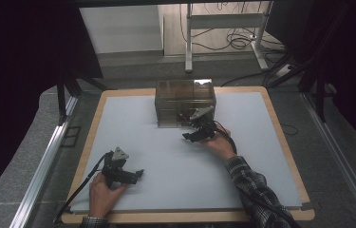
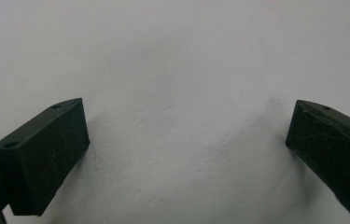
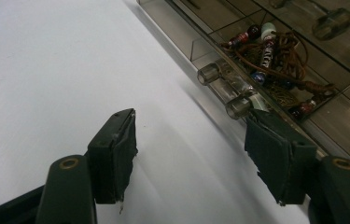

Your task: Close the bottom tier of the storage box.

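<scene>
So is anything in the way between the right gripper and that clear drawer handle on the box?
Nothing visible. The right gripper is open beside the clear handle of the smoky plastic drawer box. Bare white mat lies between its jaws, and one jaw is already close to the handle's near end.

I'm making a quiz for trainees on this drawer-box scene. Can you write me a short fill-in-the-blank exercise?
1. The clear box stands at the ___ edge of the white mat.
2. The right gripper has its jaws ___, beside the drawer handle.
3. The drawer behind that handle holds ___ on brown cord.
4. The left gripper has ___ between its jaws.

Missing words: far; open; beads; nothing
</scene>
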Demonstrator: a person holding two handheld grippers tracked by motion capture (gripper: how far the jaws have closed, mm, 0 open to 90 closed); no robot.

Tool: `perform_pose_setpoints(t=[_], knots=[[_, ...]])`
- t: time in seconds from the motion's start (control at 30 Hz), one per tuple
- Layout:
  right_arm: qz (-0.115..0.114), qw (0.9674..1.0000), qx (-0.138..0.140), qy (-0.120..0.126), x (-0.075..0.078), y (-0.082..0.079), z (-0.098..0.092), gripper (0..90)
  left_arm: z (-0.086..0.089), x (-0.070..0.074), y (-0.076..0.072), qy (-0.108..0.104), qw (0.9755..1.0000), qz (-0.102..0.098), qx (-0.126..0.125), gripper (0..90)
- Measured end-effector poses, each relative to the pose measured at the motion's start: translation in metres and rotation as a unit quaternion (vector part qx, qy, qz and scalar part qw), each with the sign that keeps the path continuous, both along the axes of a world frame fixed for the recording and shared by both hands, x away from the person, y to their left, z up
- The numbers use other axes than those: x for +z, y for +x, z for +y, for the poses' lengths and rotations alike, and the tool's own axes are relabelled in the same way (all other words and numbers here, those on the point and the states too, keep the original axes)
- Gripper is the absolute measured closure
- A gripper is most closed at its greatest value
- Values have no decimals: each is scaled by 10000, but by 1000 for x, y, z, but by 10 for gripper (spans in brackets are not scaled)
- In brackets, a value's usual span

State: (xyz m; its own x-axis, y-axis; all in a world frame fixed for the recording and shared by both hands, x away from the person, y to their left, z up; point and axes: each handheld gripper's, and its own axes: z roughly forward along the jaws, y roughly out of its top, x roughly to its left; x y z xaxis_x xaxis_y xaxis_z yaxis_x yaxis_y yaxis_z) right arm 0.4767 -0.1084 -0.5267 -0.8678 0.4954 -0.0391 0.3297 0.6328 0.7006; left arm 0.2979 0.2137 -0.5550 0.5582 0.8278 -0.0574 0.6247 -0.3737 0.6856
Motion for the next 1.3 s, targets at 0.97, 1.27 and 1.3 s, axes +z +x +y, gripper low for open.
perform_pose_setpoints(t=[0.97,1.27,1.3], knots=[[12,10000,-63,-13,1,11,2,322,0,0,0,0,10000,2,0,0],[23,10000,-83,-38,1,15,3,321,0,0,0,-1,10000,3,1,0],[13,9999,-87,-48,2,15,3,321,0,0,0,0,10000,3,1,0]])
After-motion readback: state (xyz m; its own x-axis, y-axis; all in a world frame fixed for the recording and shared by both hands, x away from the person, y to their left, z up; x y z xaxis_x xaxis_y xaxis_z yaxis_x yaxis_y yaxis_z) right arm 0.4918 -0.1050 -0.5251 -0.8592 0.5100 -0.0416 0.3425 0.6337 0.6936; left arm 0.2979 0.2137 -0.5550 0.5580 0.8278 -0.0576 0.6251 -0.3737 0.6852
